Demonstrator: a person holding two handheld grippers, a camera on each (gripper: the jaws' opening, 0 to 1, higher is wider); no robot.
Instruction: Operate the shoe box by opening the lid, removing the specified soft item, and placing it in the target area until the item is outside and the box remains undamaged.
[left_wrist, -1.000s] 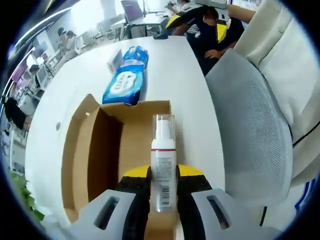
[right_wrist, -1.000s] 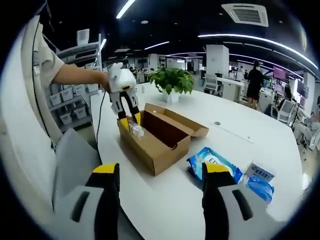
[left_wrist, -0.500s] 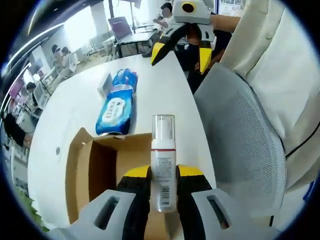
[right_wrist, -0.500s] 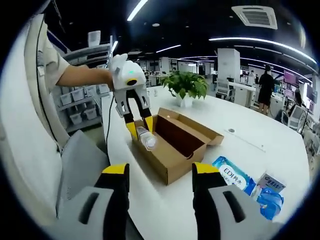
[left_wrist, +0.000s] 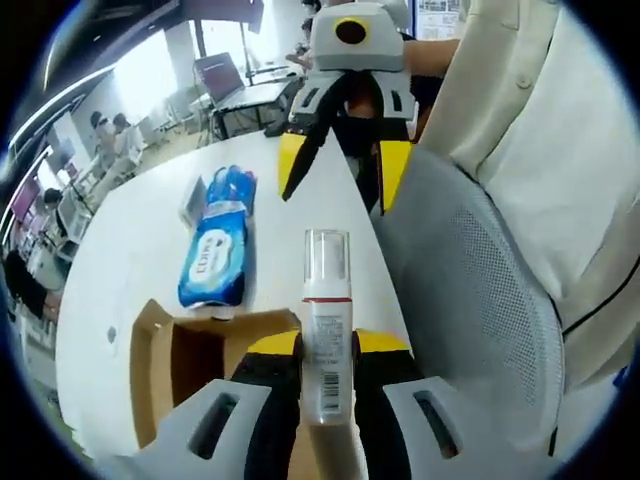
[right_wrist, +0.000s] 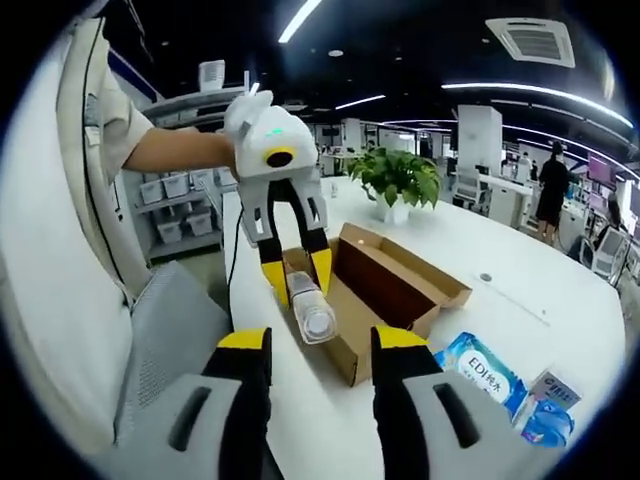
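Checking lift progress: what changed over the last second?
The left hand-held gripper, shut on the pump bottle, raised it up out of the shoe box and toward the right hand-held gripper. The grip held throughout. The right one stayed open and empty; box and blue wipes pack stayed put.

1. A white table (right_wrist: 560, 300) runs across the right gripper view's middle and right.
2. An open cardboard box (right_wrist: 385, 290) sits at centre.
3. A blue wipes pack (right_wrist: 480, 368) lies lower right.
4. A potted plant (right_wrist: 397, 185) stands behind the box.
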